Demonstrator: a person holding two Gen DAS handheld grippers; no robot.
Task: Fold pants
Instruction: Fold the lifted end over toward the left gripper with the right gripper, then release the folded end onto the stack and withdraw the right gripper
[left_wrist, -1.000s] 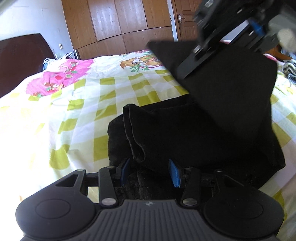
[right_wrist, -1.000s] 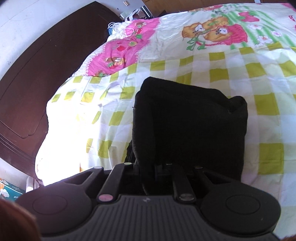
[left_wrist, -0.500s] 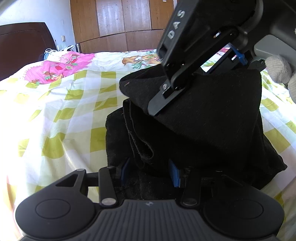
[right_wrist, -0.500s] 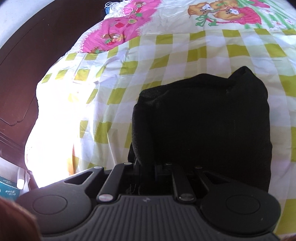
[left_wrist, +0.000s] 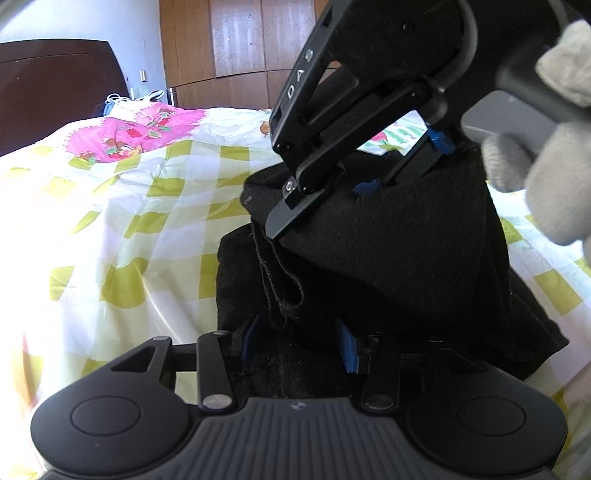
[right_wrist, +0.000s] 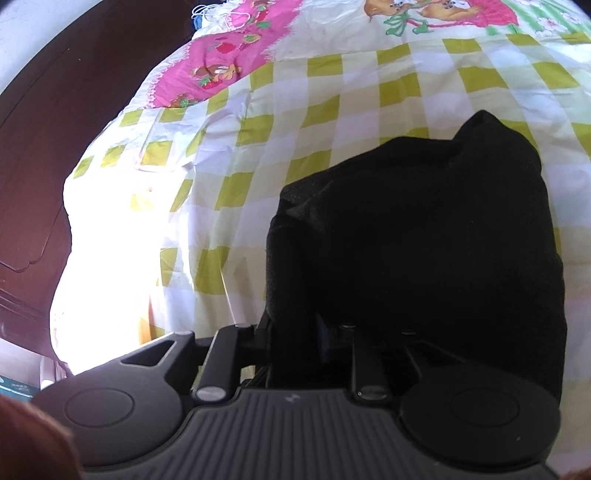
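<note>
1. Nearest in the left wrist view, the left claw (left_wrist: 299, 345) has its blue pads (left_wrist: 347, 350) on either side of a thick fold of the black pants (left_wrist: 406, 258). Its spread looks the same as a second ago. The cloth fills the gap, but whether the pads actually press on it cannot be made out.

2. In the right wrist view, the right claw (right_wrist: 295, 332) has a fold of the same pants (right_wrist: 424, 240) between its fingers. Its jaws have just been opening. A narrow gap now shows beside the cloth, where a second ago the fingers were clamped tight together on it. Its fingertips are buried in dark cloth and are hard to see.

3. The pants lie bunched in a folded heap on the bed, on a bedsheet (left_wrist: 129, 240) of yellow-green and white checks. Compared with a second ago, the lifted flap has come down onto the heap and no longer hangs in the air.

4. Above the heap in the left view, the right claw (left_wrist: 399, 173) now looms much larger and lower than before. A hand in a grey glove (left_wrist: 546, 155) grips its handle and is cut off at the right edge.

5. Farther off lie a pink strawberry print (left_wrist: 140, 133) on the sheet and a dark wooden headboard (left_wrist: 55, 85).

6. Farthest is a brown wooden wardrobe (left_wrist: 236, 40). Its top is cropped, and sunlight washes out the sheet at the left.
</note>
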